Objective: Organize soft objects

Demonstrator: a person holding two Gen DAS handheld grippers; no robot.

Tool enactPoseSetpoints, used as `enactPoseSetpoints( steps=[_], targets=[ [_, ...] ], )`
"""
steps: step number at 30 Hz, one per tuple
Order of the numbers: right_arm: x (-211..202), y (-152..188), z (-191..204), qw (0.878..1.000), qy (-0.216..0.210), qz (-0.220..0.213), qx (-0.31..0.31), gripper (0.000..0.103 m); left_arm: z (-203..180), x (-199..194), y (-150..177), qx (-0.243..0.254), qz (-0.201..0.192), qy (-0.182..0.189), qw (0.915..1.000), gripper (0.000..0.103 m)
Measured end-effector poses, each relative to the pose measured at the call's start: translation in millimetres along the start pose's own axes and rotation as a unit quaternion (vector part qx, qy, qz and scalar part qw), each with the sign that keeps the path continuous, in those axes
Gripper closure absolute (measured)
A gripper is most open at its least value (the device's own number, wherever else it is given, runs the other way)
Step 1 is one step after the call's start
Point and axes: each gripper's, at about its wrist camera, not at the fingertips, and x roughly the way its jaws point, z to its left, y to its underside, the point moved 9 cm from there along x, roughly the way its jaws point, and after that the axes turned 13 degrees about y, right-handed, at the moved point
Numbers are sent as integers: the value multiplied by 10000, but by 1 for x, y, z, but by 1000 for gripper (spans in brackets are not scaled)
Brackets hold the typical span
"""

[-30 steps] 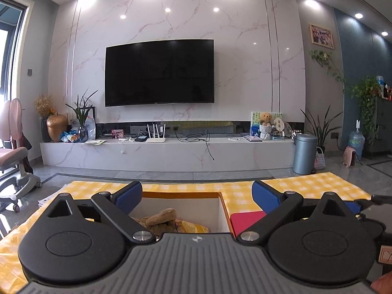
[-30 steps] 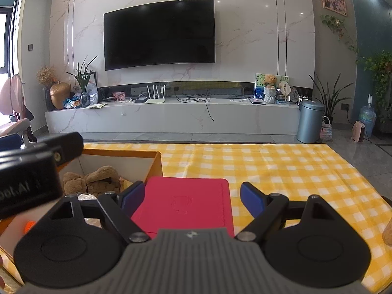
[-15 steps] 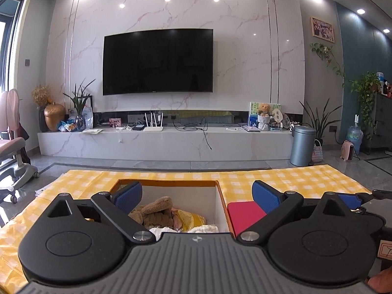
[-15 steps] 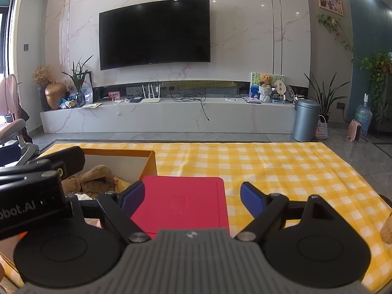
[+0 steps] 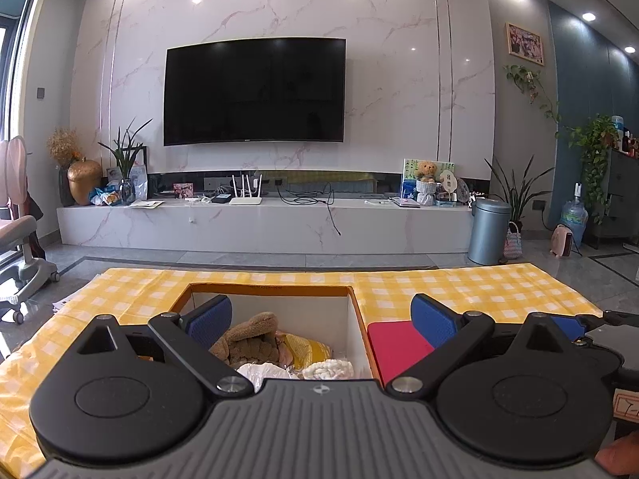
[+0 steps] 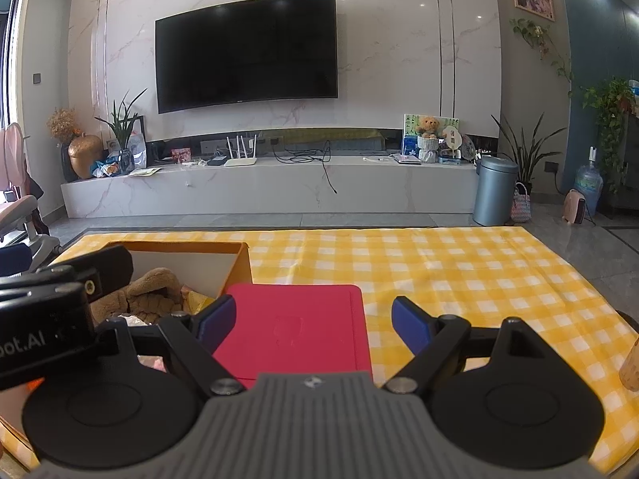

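An orange box with white inner walls sits on the yellow checked cloth. Inside lie a brown plush toy, a yellow soft item and a white knitted piece. My left gripper hovers open above the box with nothing between its blue pads. A flat red lid rests on the cloth right of the box. My right gripper stands open over that lid, holding nothing. The left gripper's body shows at the left edge of the right wrist view.
The yellow checked cloth stretches to the right of the lid. A tan object peeks in at the right edge. Beyond the table are a marble TV bench, a grey bin and a chair at the left.
The left wrist view has tipped slightly downward, so more of the box's inside and the toys show. The right gripper has stayed over the red lid.
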Motion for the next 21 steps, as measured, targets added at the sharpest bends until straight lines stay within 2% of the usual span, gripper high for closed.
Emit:
enactPoseSetpoints(
  steps=[16, 21],
  targets=[
    [4, 2, 0, 9999, -26, 121, 99, 19, 0, 0, 4, -91, 75, -48, 9999, 0],
    [5, 4, -1, 9997, -69, 181, 165, 19, -2, 0, 1, -56, 31, 36, 10000, 0]
  ],
)
